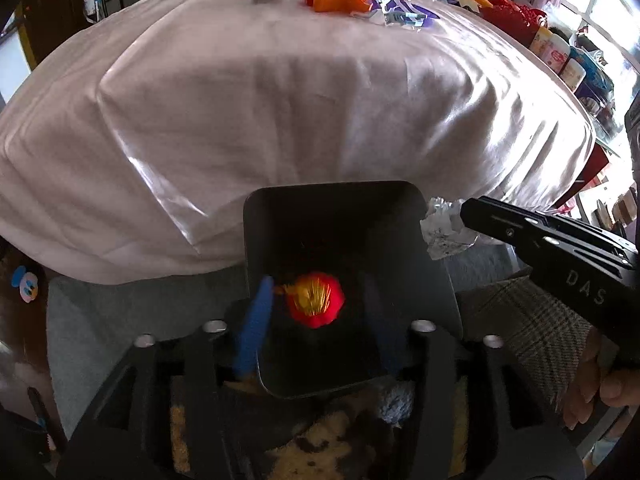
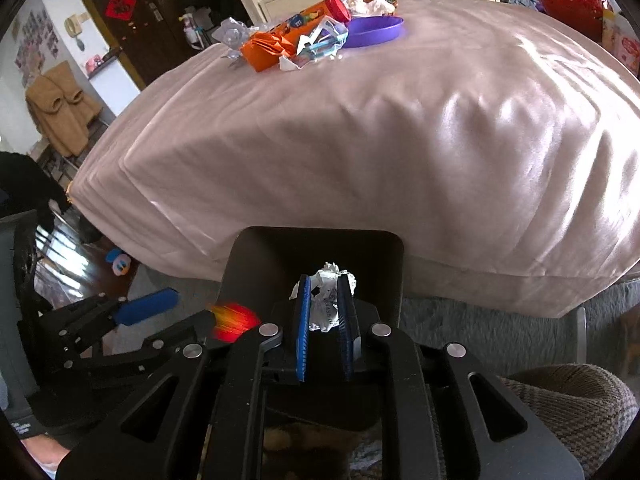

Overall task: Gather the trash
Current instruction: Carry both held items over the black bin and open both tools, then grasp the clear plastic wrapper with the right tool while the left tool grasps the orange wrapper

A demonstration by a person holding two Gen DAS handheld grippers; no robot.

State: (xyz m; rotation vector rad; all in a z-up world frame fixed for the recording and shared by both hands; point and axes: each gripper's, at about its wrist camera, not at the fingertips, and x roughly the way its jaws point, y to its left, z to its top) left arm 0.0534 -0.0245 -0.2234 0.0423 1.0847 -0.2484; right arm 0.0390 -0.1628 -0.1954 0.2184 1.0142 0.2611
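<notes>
Right gripper [image 2: 325, 304] pinches crumpled paper [image 2: 332, 296] directly over bin [image 2: 248, 256]; left gripper [image 1: 320, 304] open, red wrapper [image 1: 316, 300] between its fingers, above bin.

Lived-in home room, cloth-draped table [image 2: 360, 140] centre frame, coats [image 2: 60, 116] hanging far left, decorated door [image 2: 132, 12] upper left, cluttered shelves [image 1: 568, 60] upper right.

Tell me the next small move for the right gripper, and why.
Probably open the right gripper to drop the crumpled white paper. Its blue pads pinch the wad over the black bin, and the red wrapper is already loose between the open left gripper fingers.
</notes>
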